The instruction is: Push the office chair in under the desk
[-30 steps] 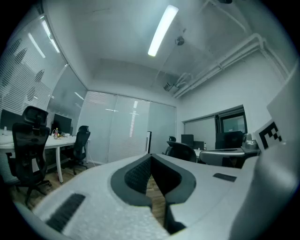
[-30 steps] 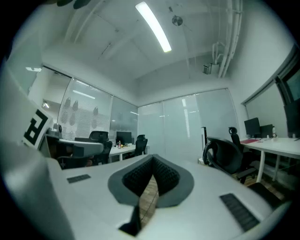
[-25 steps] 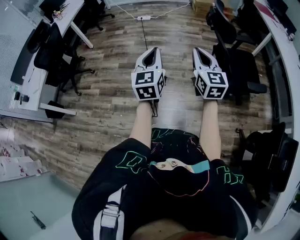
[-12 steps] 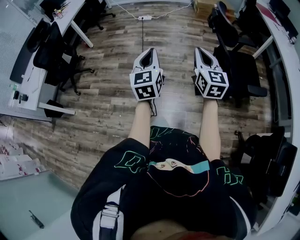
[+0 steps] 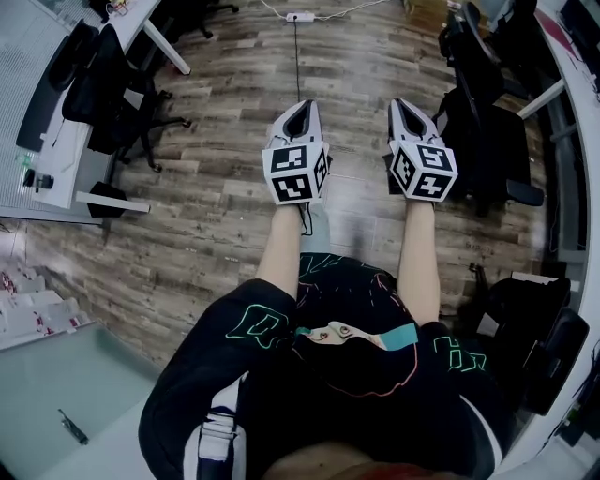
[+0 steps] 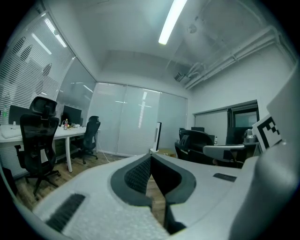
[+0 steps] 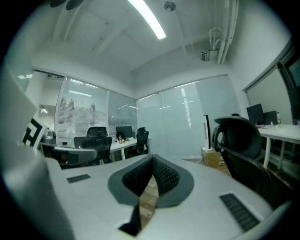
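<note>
A black office chair (image 5: 487, 141) stands on the wooden floor at the right, out from the white desk (image 5: 579, 112) along the right edge. The right gripper view shows its headrest and back (image 7: 240, 140) close by on the right. My left gripper (image 5: 302, 109) and right gripper (image 5: 404, 103) are held side by side in front of the person, over bare floor. Both are shut with nothing between the jaws, and neither touches the chair. The right one is just left of the chair. Their shut tips show in the left gripper view (image 6: 151, 153) and the right gripper view (image 7: 152, 157).
A second white desk (image 5: 58, 155) with black chairs (image 5: 112, 89) stands at the upper left. A power strip (image 5: 300, 16) with its cable lies on the floor ahead. Another black chair (image 5: 534, 337) is at the lower right. A glass wall (image 6: 131, 122) closes the far end.
The person and both grippers have moved forward and slightly down. The floor and furniture have slid toward the bottom of the head view, and the right chair is nearer. Both grippers stay shut.
</note>
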`<state>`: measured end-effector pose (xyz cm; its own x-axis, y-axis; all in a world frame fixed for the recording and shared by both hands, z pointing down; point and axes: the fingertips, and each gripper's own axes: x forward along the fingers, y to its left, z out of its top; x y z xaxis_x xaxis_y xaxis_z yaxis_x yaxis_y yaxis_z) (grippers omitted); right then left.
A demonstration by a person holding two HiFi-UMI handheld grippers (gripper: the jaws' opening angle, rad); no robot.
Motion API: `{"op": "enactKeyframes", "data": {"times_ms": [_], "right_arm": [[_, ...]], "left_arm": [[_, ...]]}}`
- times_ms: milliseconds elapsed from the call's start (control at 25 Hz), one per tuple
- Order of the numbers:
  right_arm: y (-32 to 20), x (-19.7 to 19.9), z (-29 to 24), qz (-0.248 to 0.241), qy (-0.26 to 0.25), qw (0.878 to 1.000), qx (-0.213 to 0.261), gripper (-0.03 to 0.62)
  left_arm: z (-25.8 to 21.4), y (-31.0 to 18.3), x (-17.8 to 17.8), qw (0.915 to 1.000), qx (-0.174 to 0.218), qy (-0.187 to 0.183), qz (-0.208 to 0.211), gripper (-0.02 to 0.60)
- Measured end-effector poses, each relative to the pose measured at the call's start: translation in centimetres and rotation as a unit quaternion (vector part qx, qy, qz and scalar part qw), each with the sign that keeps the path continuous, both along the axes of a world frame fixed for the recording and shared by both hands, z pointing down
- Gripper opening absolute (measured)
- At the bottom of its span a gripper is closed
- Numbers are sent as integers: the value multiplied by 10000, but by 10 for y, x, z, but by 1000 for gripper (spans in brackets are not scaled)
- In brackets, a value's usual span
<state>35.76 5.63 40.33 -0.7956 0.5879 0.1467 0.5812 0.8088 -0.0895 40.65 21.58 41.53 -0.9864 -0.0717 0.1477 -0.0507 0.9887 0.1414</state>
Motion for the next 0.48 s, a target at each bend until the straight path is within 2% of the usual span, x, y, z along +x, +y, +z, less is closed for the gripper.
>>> {"op": "enactKeyframes", "data": {"times_ms": [240, 480], "right_arm": [[43, -31, 37, -257, 423, 9988, -2, 5], [70, -96, 74, -78, 908, 9958, 53, 5]], "left_arm": [[51, 38, -30, 9981, 177, 582, -130, 8], [81, 60, -94, 9951, 246, 960, 72, 8]]}}
